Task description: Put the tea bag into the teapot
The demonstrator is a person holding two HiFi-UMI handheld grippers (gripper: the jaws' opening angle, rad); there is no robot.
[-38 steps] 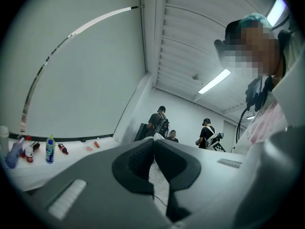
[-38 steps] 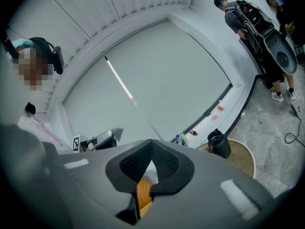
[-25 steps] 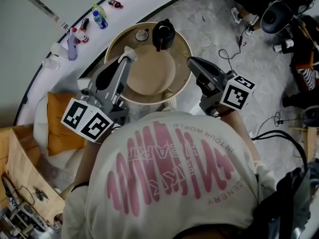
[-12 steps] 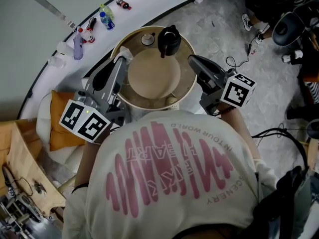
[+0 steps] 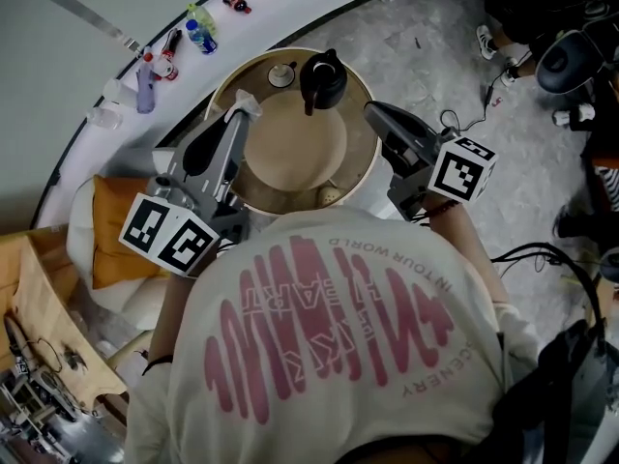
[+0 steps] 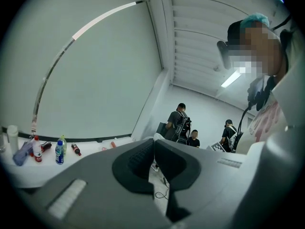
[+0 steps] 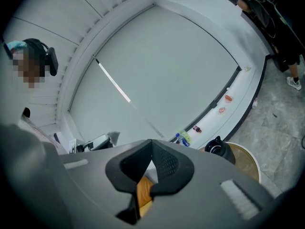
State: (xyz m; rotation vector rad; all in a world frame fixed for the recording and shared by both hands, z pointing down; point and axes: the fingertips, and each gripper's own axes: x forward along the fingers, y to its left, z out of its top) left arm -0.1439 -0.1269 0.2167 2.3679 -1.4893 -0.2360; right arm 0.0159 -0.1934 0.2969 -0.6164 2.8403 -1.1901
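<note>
Tea bag [image 5: 247, 102] seemingly pinched, left tongs [image 5: 238, 114], table [image 5: 232, 73] rim.

Right hand-held gripper [image 7: 151, 143]: jaw tips meet, nothing between them. Something orange [image 7: 144, 191] shows through the gap lower down. Black teapot [image 7: 218, 147] stands upright on the round tan worktop [image 7: 247, 162], to the right. Bottles [image 7: 182, 138] lie on the white ledge [image 7: 228, 97] beyond.

Past my right fingers [image 5: 392, 129] I see grey marbled floor [image 5: 426, 37]. Ahead of the left fingers [image 5: 227, 138] a curved white ledge [image 5: 271, 3] meets a pale wall [image 5: 58, 56], and an orange cushion [image 5: 111, 240] lies to their left.
</note>
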